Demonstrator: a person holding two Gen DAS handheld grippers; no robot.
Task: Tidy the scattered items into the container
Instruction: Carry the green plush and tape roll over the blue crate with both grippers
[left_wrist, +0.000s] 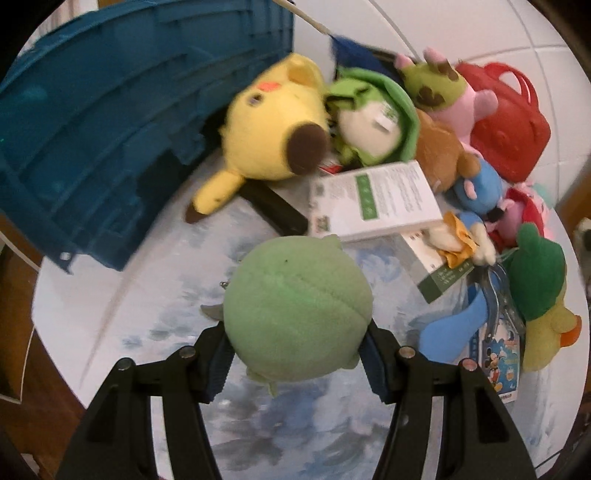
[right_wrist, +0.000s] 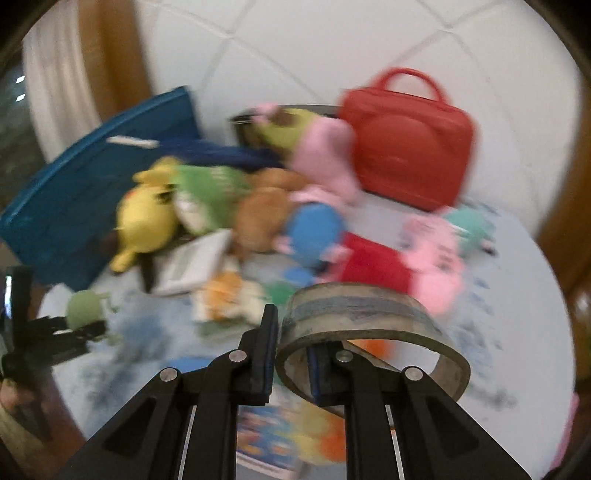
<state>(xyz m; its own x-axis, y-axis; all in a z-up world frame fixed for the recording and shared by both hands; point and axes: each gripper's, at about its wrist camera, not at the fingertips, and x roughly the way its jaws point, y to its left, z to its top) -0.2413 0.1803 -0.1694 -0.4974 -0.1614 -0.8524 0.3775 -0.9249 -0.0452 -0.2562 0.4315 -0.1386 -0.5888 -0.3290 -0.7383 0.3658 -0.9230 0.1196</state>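
1. My left hand-held gripper (left_wrist: 295, 354) is spread about as wide as the round green plush (left_wrist: 297, 314) wedged between its pads, which press that toy from both sides above the pale blue-grey bench (left_wrist: 155, 317).
2. My right hand-held gripper (right_wrist: 293, 354) is nearly closed and pinches the wall of a roll of tape (right_wrist: 369, 328): one finger sits outside the ring, the other inside it. That view is blurred by motion.
3. Beyond the green plush lies a white booklet with green panels (left_wrist: 373, 199), overlapping a black flat object (left_wrist: 277, 206).
4. Farther on, a yellow plush (left_wrist: 273, 122) lies against the blue container (left_wrist: 96, 129), which stands at the far left of the bench; only its ribbed outer wall shows, so I cannot tell what it holds.
5. Right of the yellow toy sit a green-hooded plush (left_wrist: 373, 114), a brown one (left_wrist: 439, 147) and a pink-and-green one (left_wrist: 450, 96), packed touching each other.
6. At the far right stands a red handbag (left_wrist: 509, 114), closed; its contents are hidden.
7. On the near right lie a blue plush (left_wrist: 447, 336), a duck with a green hat (left_wrist: 543, 295) and a cartoon card (left_wrist: 498, 362).
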